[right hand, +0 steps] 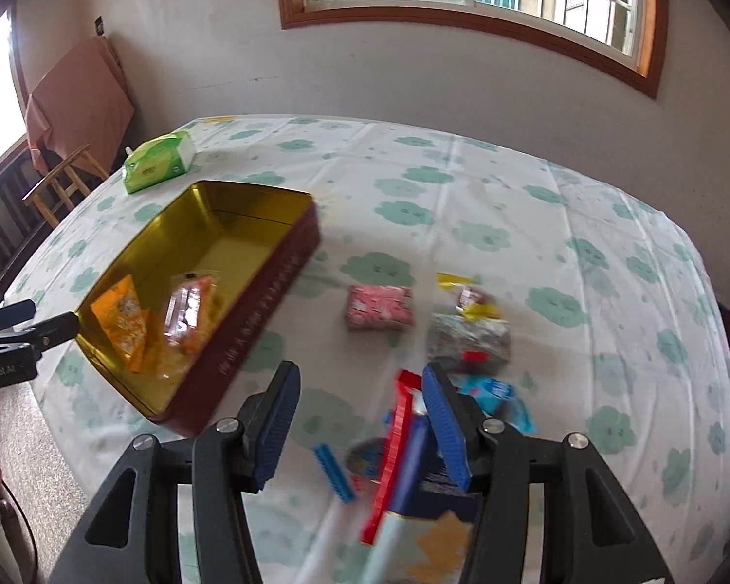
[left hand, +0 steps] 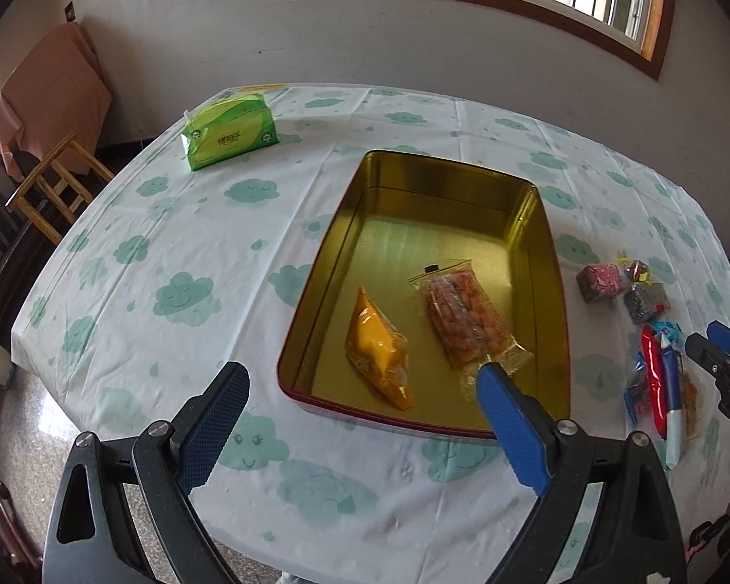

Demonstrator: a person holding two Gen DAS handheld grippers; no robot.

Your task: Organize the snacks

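- Two snack packets lie in the near half of the open gold-lined tin (left hand: pixel 443 185): an orange packet (left hand: pixel 377 348) on the left and a clear packet of reddish-orange pieces (left hand: pixel 467 321) on the right, close together but apart.
- Left gripper (left hand: pixel 362 379) hovers over the tin's near rim, its blue-padded fingers spread wide and holding nothing; the clear packet's near end sits just beyond the right fingertip (left hand: pixel 494 374).
- Loose snacks lie on the cloud-print worktop (left hand: pixel 170 253) to the right of the tin: a pink wrapped block (right hand: pixel 379 307), a yellow-ended sweet (right hand: pixel 469 297), a grey speckled packet (right hand: pixel 467 340) and a blurred pile of red, blue and white wrappers (right hand: pixel 404 443).
- Right gripper (right hand: pixel 360 379) is over that pile, fingers spread and gripping nothing; the red wrapper runs between them, but blur hides whether any pad touches it.
- Well apart at the far left corner, a green tissue pack (left hand: pixel 228 129) rests on the worktop.
- Beyond the left edge stands a wooden stool (left hand: pixel 56 185).
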